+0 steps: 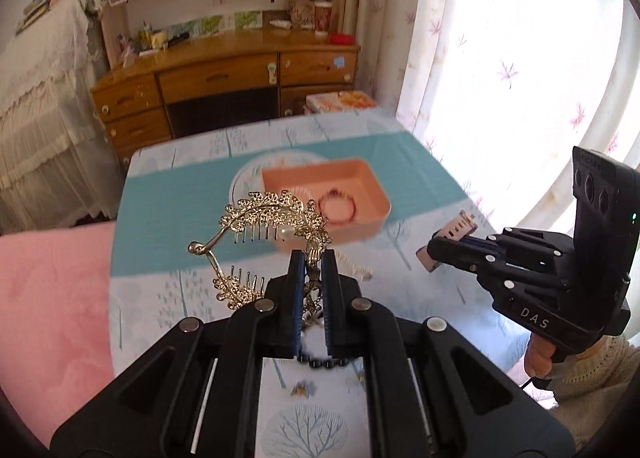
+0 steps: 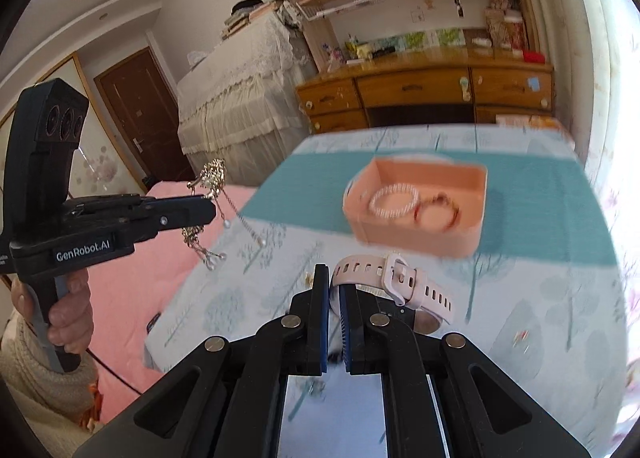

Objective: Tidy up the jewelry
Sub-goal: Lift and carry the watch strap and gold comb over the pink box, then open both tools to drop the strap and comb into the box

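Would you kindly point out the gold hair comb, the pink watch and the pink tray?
gold hair comb (image 1: 262,214), left wrist view, on its leafy arch.
pink watch (image 2: 394,278), right wrist view, on the strap's buckle.
pink tray (image 2: 420,240), right wrist view, on its near outer wall.

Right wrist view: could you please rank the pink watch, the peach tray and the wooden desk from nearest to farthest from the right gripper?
1. Pink watch: clamped in the right gripper, its strap trailing right.
2. Peach tray: ahead on the table, holding two bracelets.
3. Wooden desk: beyond the table, against the far wall.
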Demonstrator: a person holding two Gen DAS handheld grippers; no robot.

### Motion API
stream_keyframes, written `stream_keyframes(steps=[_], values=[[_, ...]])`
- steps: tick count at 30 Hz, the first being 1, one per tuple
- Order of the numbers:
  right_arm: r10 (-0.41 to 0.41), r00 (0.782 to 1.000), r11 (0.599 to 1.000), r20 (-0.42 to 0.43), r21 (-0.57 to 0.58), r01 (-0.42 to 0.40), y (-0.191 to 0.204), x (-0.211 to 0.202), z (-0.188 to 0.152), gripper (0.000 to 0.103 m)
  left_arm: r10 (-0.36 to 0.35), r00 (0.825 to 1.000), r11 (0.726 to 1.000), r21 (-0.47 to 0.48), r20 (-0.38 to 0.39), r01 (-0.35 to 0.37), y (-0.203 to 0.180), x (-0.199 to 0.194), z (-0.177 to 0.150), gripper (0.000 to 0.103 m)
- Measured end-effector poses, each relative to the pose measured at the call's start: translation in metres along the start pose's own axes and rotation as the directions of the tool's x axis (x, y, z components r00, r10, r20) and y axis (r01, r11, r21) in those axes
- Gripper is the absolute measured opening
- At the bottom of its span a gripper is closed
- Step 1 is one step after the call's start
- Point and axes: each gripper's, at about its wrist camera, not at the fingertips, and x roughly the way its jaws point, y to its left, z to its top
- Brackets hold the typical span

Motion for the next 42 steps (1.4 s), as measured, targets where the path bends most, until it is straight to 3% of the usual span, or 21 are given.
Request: stream_keyframes(steps=[8,16,25,27,29,32,42], values=[[-0.058,0.996,0.998,0.066,0.034,0.056,-0.021,-0.009,0.078,0.006,-0.022,0.997,1.000,0.020,0.067,0.021,-0.014,0.019,0.069,0.006],[-0.021,1.000,0.980,-0.017,0.200,0.024,-0.074,0.035,0.132,0.006,-0.057,0.998,0.996,-0.072,-0.008,0.056,-0.002,0.107,0.093,0.006],[0.014,0.988,0.948,-0.151,0.317,0.035,-0.116,0.109,0.118,0.006,-0.050,0.997,0.993,-0.107,-0.058,0.044,0.010,0.175,0.087,0.007],[0.005,0.986,0.941,-0.169,0.335,0.053,-0.122,0.121,0.112,0.007,-0.051,0.996,0.992,-0.116,-0.077,0.042,0.013,0.185,0.084,0.012],[0.008,0.982,0.932,-0.187,0.358,0.061,-0.130,0.130,0.107,0.015,-0.051,0.995,0.990,-0.133,-0.091,0.039,0.019,0.193,0.081,0.014],[0.013,0.982,0.925,-0.188,0.376,0.060,-0.138,0.140,0.103,0.036,-0.046,0.994,0.988,-0.152,-0.104,0.030,0.026,0.196,0.074,0.016],[-0.003,0.988,0.946,-0.156,0.320,0.054,-0.116,0.124,0.106,0.037,0.013,0.994,0.982,-0.188,-0.106,-0.033,0.042,0.163,0.047,0.017]])
